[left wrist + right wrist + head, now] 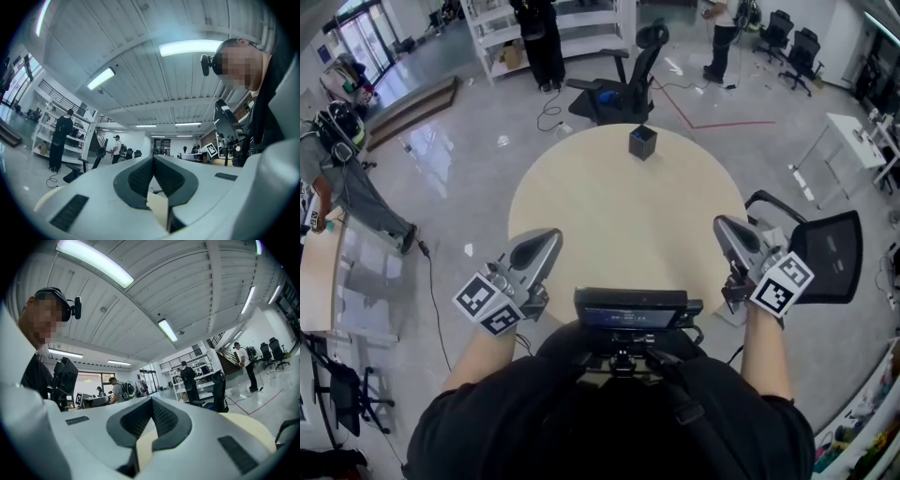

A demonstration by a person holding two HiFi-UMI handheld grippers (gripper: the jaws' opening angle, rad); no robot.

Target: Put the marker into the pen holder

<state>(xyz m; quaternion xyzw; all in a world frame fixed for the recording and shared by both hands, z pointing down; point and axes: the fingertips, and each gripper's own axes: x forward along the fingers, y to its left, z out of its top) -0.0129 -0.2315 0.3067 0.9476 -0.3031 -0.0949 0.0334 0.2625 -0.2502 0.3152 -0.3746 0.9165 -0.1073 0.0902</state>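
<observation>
A small black pen holder (642, 142) stands at the far edge of the round beige table (623, 211). No marker shows in any view. My left gripper (534, 251) hovers at the table's near left edge, jaws shut with nothing between them. At the near right edge my right gripper (736, 239) is shut and empty too. Both are tilted upward: the left gripper (153, 158) looks at the ceiling lights and the person's head, and the right gripper (151, 401) faces the ceiling with a strip of table at lower right.
A black office chair (825, 253) stands close to the table's right side, another one (628, 89) just beyond the far edge. A screen device (630, 307) sits at the person's chest. People stand by white shelves (581, 28) at the back; a white desk (853, 141) is at right.
</observation>
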